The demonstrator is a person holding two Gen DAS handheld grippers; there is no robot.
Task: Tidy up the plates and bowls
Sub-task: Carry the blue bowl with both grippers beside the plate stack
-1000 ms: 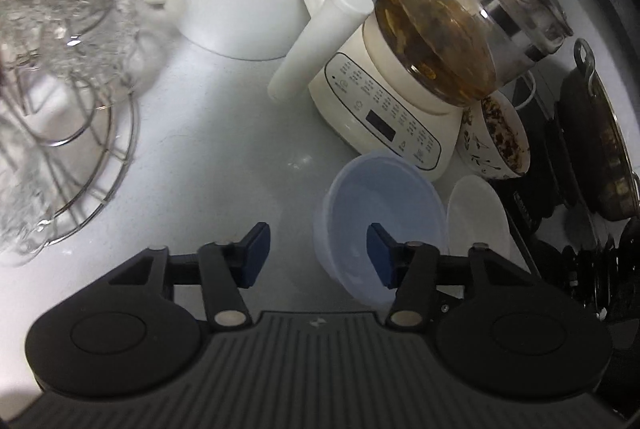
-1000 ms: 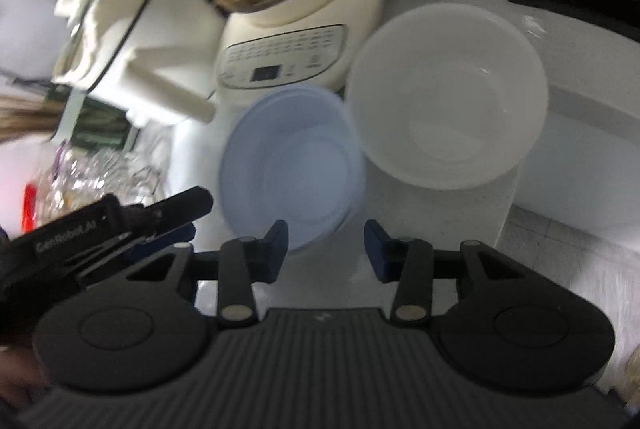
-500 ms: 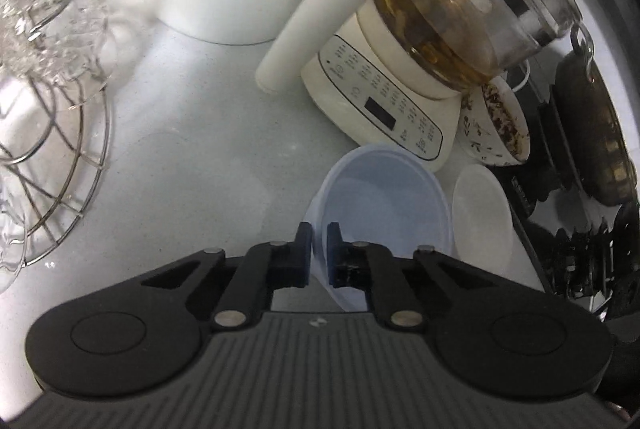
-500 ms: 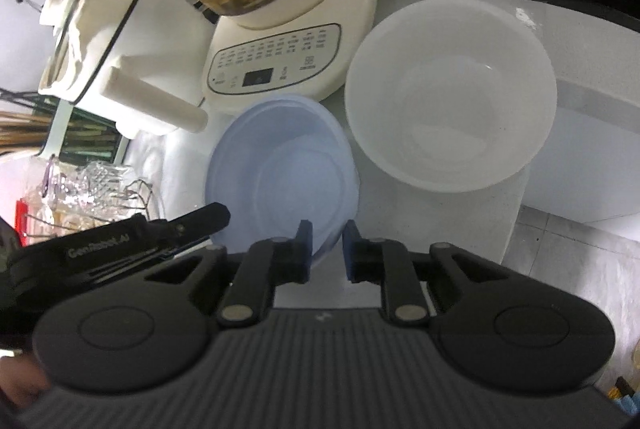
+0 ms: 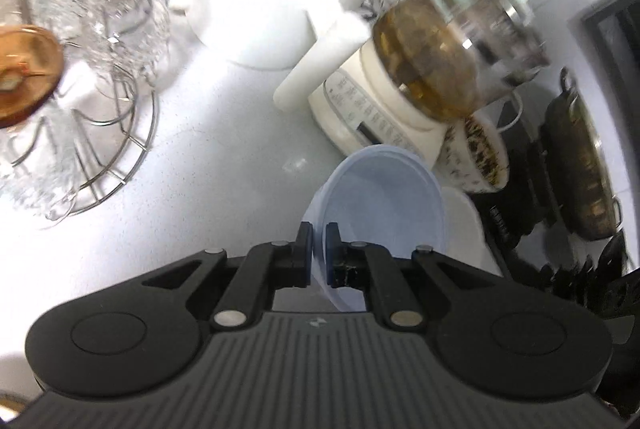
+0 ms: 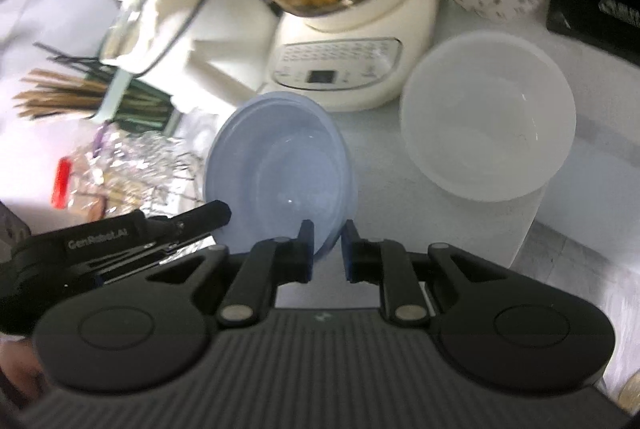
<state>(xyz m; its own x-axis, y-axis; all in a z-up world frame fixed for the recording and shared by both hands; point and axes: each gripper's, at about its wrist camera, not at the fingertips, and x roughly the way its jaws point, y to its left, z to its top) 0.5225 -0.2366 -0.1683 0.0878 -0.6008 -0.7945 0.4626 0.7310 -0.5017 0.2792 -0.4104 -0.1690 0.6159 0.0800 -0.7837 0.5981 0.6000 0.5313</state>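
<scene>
Both jaws just closed since earlier frame, left gripper (image 5: 318, 237) and right gripper (image 6: 326, 235) clamped on blue bowl (image 6: 280, 169) rim, bowl tilted over crowded white countertop (image 5: 224, 157), beside white bowl (image 6: 488, 117).

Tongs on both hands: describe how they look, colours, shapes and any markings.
Both are matt black. The left tongs and the right tongs each have two angled link arms with silver pivot pins, ending in flat fingers with blue pads. Behind sit two round black discs flanking a ribbed dark grey body. Seen from the right wrist view, the left tool's side carries white lettering, roughly "GenRobot.AI".
</scene>
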